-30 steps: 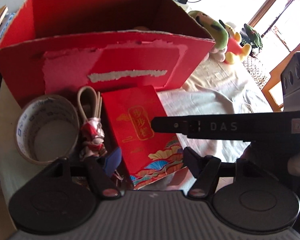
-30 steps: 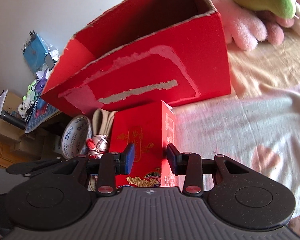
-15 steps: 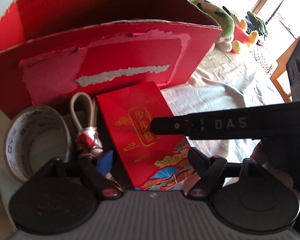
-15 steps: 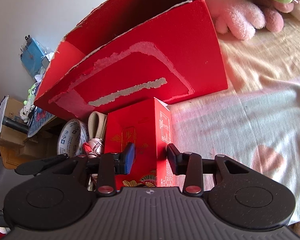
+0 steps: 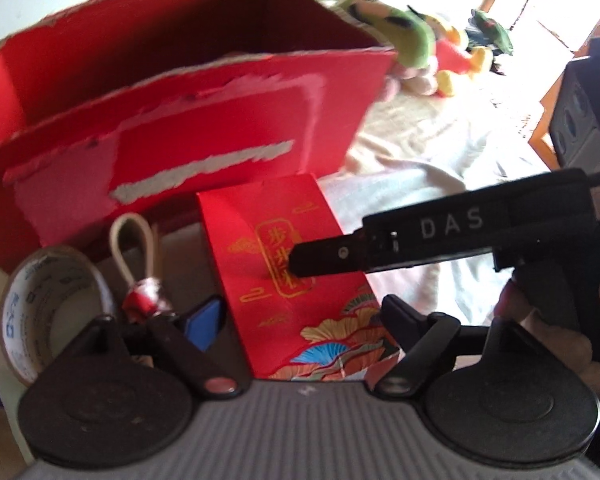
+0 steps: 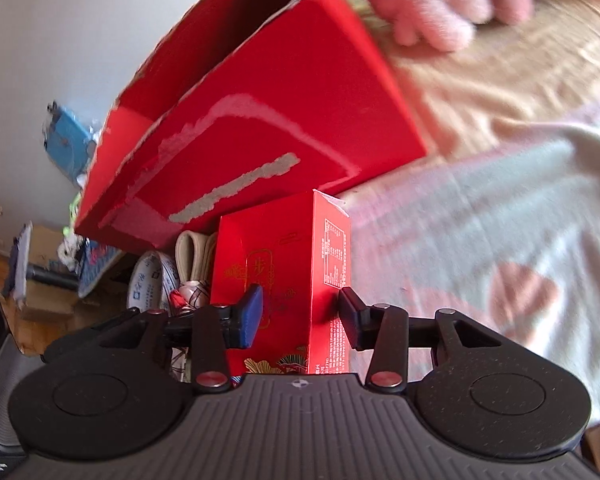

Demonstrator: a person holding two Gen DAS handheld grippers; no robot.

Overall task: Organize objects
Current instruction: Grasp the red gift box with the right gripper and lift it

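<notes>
A small red gift box [image 5: 284, 264] with gold characters lies before a big open red carton [image 5: 180, 120]. My left gripper [image 5: 300, 320] is open, its fingers either side of the small box's near end. My right gripper [image 6: 300, 316] has its jaws against the sides of the same small box [image 6: 284, 276]. Its black finger crosses over the box top in the left wrist view [image 5: 440, 236]. A tape roll [image 5: 52, 312] and a beige looped strap with a red charm [image 5: 140, 264] lie left of the box.
Plush toys [image 5: 412, 44] sit behind the carton on the right, on a pale cloth [image 5: 420, 168]. In the right wrist view the carton [image 6: 260, 120] is tilted, a pink plush [image 6: 440, 4] sits beyond it, and clutter stands on the floor at left [image 6: 60, 140].
Both grippers have moved closer to the carton with the small red box between them. The views have tilted and blurred.
</notes>
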